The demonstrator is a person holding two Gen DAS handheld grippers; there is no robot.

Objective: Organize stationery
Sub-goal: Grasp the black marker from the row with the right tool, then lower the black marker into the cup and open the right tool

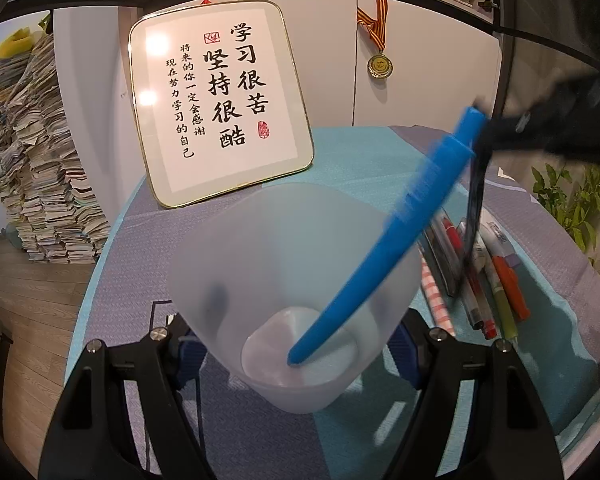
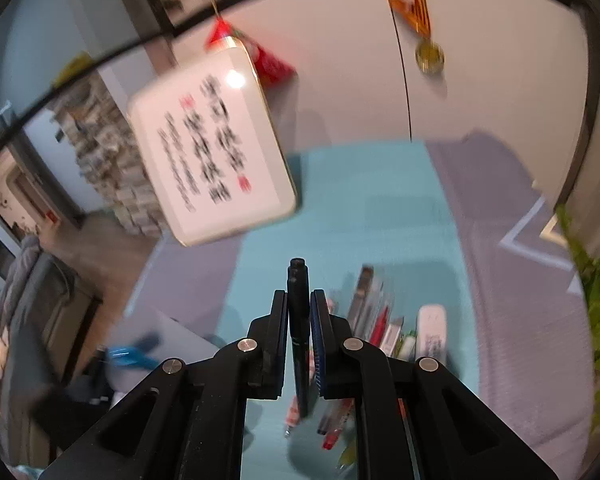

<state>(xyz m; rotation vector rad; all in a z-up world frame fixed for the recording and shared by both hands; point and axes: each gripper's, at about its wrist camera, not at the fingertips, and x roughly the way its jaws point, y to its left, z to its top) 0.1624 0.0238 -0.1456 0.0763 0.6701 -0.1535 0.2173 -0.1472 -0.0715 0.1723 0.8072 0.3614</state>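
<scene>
- Fingers of my right gripper (image 2: 299, 312) pinch a black pen (image 2: 299, 332), its long axis along the fingers, tip pointing away.
- My left gripper (image 1: 296, 344) clamps a frosted cup (image 1: 284, 280) holding a blue pen (image 1: 384, 248), leaning up-right.
- Other pens (image 1: 480, 276) lie on the tablecloth (image 1: 360, 156).

The frosted plastic cup (image 1: 296, 280) sits clamped upright with a long blue pen-shaped thing (image 1: 384, 248) leaning inside, tip on the bottom. A black pen (image 2: 299, 328) is pinched upright, off the cloth. The loose pens and markers (image 1: 484, 276) lie bunched side by side on the teal patch.
</scene>
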